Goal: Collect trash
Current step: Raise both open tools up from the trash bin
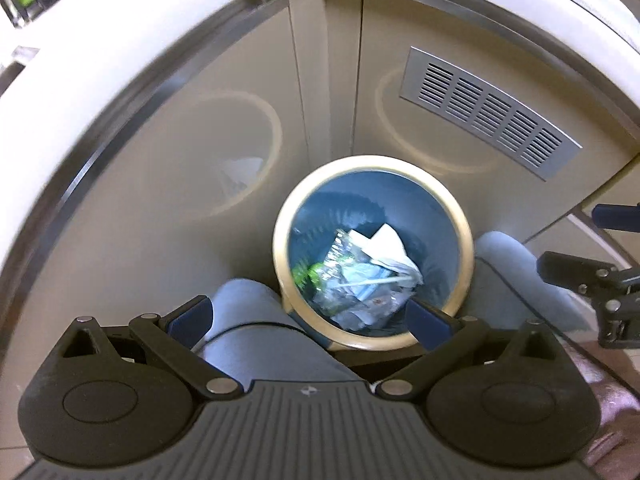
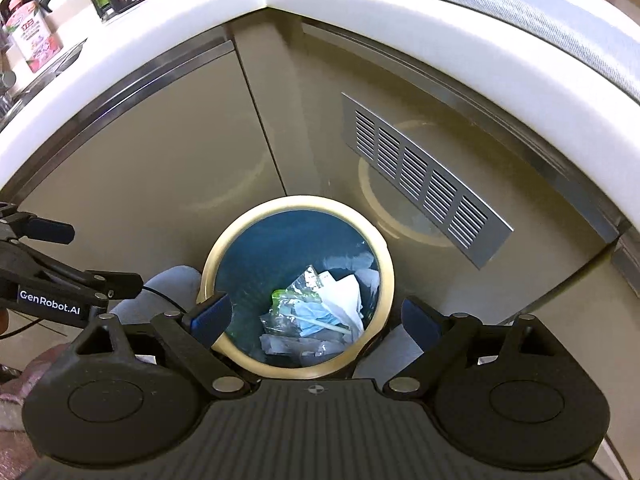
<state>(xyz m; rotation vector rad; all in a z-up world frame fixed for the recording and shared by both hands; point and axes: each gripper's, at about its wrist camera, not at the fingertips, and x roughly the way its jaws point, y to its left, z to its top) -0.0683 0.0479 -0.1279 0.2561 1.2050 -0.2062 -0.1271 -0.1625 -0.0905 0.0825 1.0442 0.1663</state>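
Careful, both claws, left [image 1: 310, 318] & right [image 2: 316, 314], hang spread wide w/ nothing held over the bin [image 1: 464, 216]; grab its liner [image 1: 436, 216] unevenly & trash [image 1: 360, 276] could spill.

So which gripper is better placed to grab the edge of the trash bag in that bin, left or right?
Right, probably. The right gripper is open with the bin centred between its fingers, one finger already over the rim. The left gripper is open too, but the bin sits off toward its right finger. Close call.

A home kitchen: white countertop [image 2: 400, 12] over cabinets [image 2: 160, 152], dish soap bottle [image 2: 34, 36]
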